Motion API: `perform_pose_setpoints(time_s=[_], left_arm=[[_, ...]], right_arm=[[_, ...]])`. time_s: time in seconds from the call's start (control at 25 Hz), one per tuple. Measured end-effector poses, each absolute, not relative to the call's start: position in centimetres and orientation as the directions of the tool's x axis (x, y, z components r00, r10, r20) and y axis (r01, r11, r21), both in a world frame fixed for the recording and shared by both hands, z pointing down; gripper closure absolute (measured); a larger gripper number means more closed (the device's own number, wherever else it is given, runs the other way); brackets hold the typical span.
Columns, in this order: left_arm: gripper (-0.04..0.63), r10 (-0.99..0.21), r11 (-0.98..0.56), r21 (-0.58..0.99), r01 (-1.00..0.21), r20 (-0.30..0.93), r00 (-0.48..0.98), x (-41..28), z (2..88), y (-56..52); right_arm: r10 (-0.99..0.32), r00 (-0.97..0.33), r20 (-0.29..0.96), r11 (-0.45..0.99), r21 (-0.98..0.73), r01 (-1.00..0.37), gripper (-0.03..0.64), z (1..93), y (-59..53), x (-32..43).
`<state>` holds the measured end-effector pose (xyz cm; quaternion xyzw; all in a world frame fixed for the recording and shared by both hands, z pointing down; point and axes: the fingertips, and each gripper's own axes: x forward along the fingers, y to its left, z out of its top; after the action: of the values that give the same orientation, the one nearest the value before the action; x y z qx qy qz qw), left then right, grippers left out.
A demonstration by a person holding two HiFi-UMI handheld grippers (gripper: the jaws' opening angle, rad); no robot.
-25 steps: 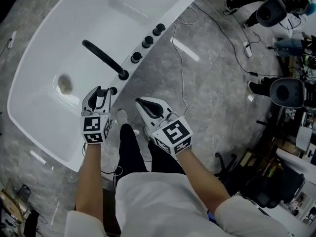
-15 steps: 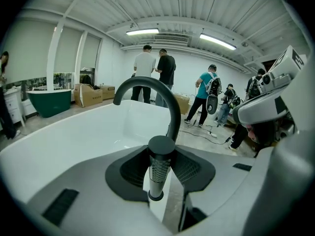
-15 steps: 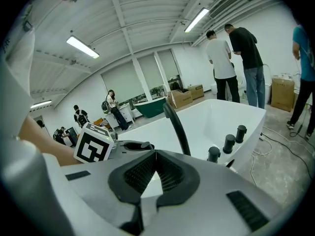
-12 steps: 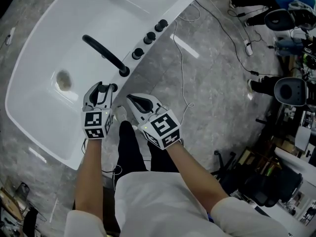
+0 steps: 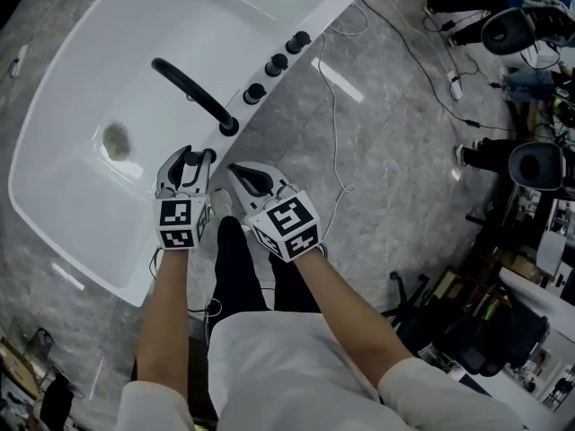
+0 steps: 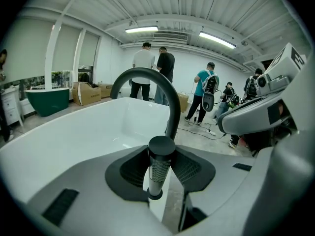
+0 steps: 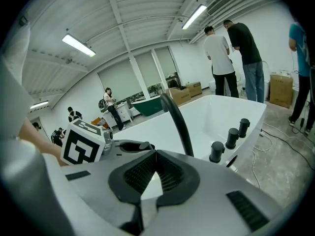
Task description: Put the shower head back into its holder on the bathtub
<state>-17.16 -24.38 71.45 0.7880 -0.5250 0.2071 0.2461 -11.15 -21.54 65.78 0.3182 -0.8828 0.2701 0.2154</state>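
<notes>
**Head view.** The white bathtub (image 5: pixel 180 25) lies slantwise. Along its near long rim run three black knobs (image 5: pixel 276 62), then the base of the black spout (image 5: pixel 193 92), which arches over the basin. Further along that rim, toward the tub's near corner, the shower head (image 5: pixel 207 156) shows only as a small dark round cap. It sits at the tips of the left gripper (image 5: pixel 193 158). The right gripper (image 5: pixel 241 176) hangs just beside it, off the rim's outer edge and over the floor.

**Left gripper view.** The shower head (image 6: pixel 158 166) stands upright between the ribbed pads, a dark stick with a flat cap and a knurled band. The pads seem to press on it from both sides, so I read this gripper as holding it. Its foot meets a dark ring (image 6: pixel 155 194) on the rim, most likely the holder.

**Right gripper view.** The pads meet at their tips with nothing between them, so this gripper is closed and empty. The spout (image 7: pixel 177 122) and the knobs (image 7: pixel 230 137) lie ahead of it.

**Step and next move.** This looks like the seating step, with the stick entering or already resting in the holder. The next move would be a straight downward push that keeps the stick upright. The left gripper should let go only once the stick has bottomed out.
</notes>
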Motion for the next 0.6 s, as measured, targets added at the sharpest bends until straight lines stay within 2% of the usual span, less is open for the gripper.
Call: perform_pose_setpoints(time_s=[0.6], left_arm=[[0.449,-0.721,-0.312,0.186,-0.932,0.592,0.359,-16.9,72.3,-23.7]], right_arm=[[-0.461,-0.687,0.561,0.625,-0.344,-0.7,0.6,68.1,-23.3,-12.0]])
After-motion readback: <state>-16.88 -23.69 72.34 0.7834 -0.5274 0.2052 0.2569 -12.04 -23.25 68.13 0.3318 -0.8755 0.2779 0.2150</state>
